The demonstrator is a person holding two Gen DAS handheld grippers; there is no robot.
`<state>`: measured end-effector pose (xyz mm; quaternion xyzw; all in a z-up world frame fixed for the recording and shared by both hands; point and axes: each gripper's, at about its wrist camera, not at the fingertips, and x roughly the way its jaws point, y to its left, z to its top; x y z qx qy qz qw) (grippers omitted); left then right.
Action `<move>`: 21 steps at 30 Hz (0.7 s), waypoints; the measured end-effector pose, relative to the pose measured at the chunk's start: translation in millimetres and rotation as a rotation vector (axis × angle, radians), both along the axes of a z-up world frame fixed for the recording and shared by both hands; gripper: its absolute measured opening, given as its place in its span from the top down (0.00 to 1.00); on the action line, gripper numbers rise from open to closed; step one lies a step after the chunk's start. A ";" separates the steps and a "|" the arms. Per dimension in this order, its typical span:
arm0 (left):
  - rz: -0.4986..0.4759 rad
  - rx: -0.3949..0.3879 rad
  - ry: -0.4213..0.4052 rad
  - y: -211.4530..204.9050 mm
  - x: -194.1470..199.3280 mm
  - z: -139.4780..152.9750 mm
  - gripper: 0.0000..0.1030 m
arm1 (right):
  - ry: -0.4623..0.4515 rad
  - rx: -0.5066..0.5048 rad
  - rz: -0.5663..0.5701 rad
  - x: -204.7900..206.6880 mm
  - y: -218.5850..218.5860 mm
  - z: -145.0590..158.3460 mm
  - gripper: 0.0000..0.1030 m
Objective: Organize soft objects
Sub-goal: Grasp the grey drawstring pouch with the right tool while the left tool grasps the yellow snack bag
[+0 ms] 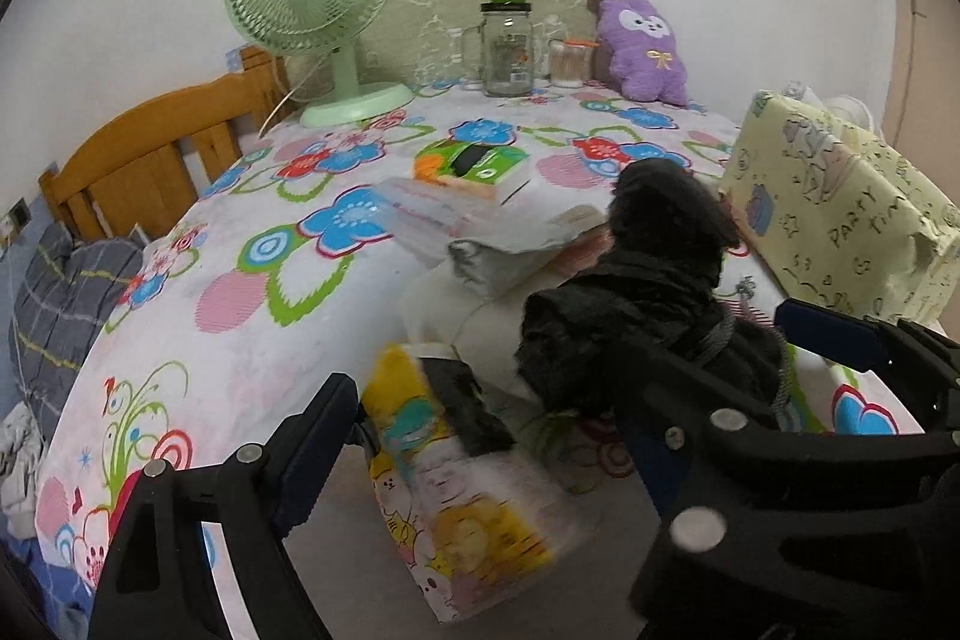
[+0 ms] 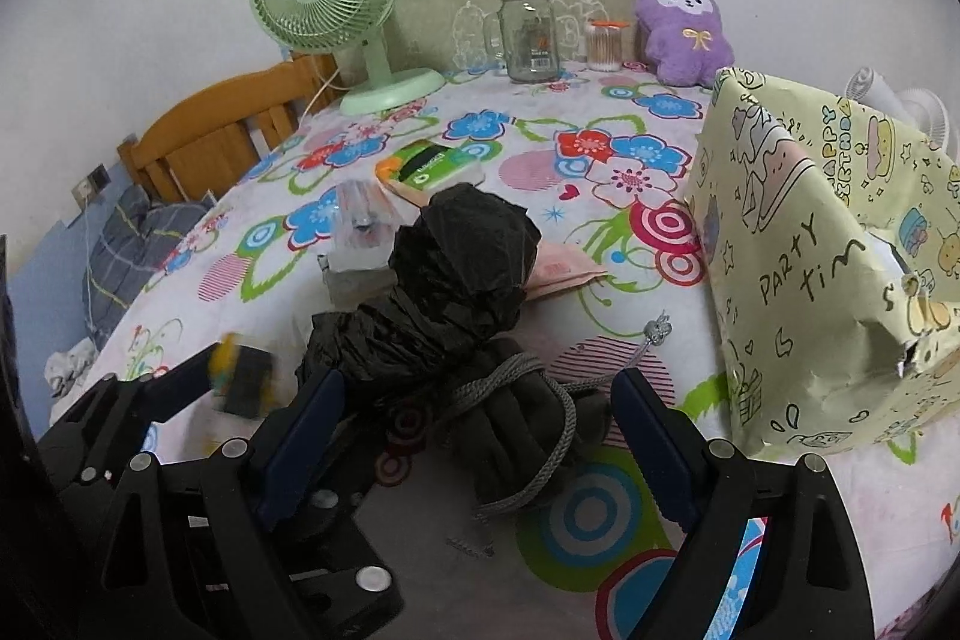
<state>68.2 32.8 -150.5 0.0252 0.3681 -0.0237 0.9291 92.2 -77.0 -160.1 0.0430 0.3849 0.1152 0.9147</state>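
Black bag roll (image 2: 456,274) judged light, crushable (slippery film); best taken mid-body. Right gripper (image 2: 480,436) spread, nothing held; left gripper (image 1: 480,418) likewise spread, empty.

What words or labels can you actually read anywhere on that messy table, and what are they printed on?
"PARTY TIM", the rest hidden: handwritten-style print on the yellow wrapped box.
"HAPPY BIRTHDA", cut off at a fold: coloured letters near the top of the same box.
Green tissue pack: white print, too blurred to read.
Glass jar: label too small to read.
Yellow cartoon tissue pack: pictures only, no legible text.
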 end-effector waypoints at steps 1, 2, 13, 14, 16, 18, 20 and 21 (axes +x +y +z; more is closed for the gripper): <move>0.006 -0.007 0.013 1.6 0.9 -2.1 0.14 | 0.004 -0.001 -0.001 0.2 -0.2 -0.9 0.11; 0.009 -0.017 0.028 3.2 2.2 -4.8 0.14 | 0.008 -0.003 -0.002 0.9 0.2 -2.2 0.11; -0.023 -0.048 0.052 -2.8 2.2 -11.3 0.35 | 0.075 -0.005 -0.030 8.5 -3.4 -15.8 0.35; -0.029 -0.050 0.051 -3.7 3.2 -10.7 0.40 | 0.077 -0.011 -0.030 8.4 -3.3 -16.5 0.37; -0.046 -0.054 0.050 -5.8 2.9 -9.6 0.48 | 0.073 -0.016 -0.027 7.2 -2.4 -15.0 0.41; -0.057 -0.059 0.051 -7.9 3.9 -8.9 0.58 | 0.070 -0.021 -0.022 6.1 -1.1 -14.5 0.43; -0.069 -0.060 0.057 -9.9 4.7 -8.2 0.66 | 0.067 -0.020 -0.020 4.2 -1.2 -12.9 0.44; -0.068 -0.062 0.059 -10.6 4.9 -8.0 0.67 | 0.065 -0.018 -0.019 3.3 -1.8 -12.5 0.45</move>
